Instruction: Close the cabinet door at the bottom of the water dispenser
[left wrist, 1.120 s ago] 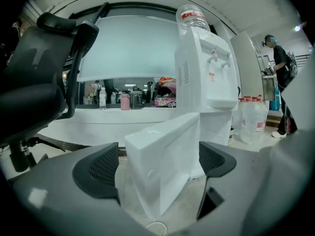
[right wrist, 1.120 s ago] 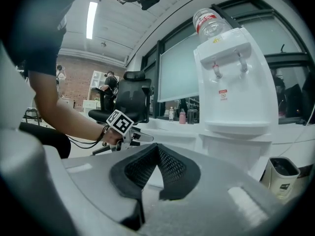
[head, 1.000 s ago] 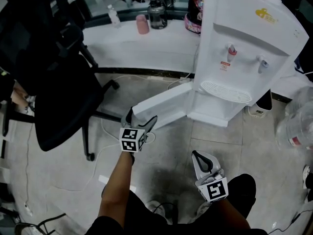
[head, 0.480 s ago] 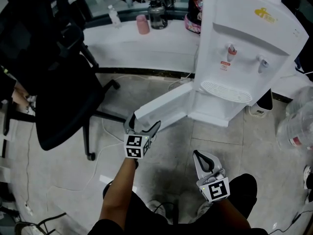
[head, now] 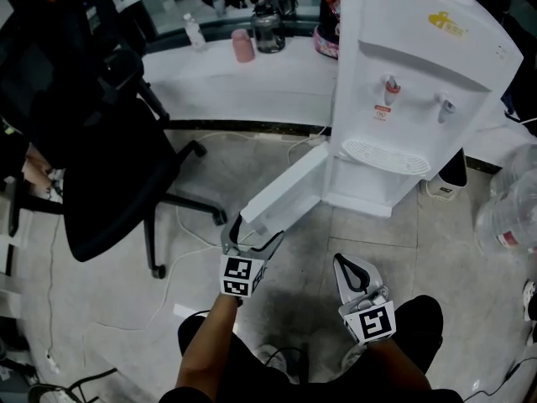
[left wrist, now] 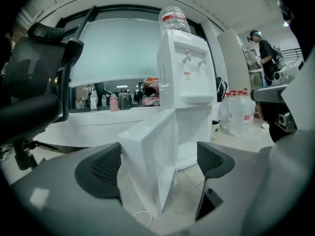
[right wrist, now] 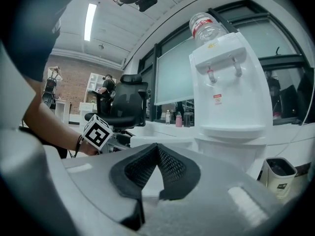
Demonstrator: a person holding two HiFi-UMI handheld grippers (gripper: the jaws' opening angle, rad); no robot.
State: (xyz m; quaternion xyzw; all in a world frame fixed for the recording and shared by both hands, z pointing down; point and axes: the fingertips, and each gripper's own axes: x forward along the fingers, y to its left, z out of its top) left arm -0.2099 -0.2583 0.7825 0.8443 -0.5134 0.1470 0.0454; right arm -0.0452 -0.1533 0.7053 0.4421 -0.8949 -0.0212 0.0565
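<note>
Forearm (head: pixel 208 336) outstretched, left tongs (head: pixel 254 232) gape around cabinet door (head: pixel 289 188) edge; right tongs (head: pixel 343 268) together.

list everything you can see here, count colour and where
water dispenser: 1, white, against the counter
cabinet door: 1, white, open, swung out left from the dispenser's base
counter: 1, white, behind the dispenser
office chair: 1, black, left
cup: 1, pink, on the counter
large water bottle: at least 1, clear, floor at right
cable: white, floor by the chair
left gripper: 1, grey and black, open, the door's free edge between its jaws
right gripper: 1, grey and black, shut, empty
</note>
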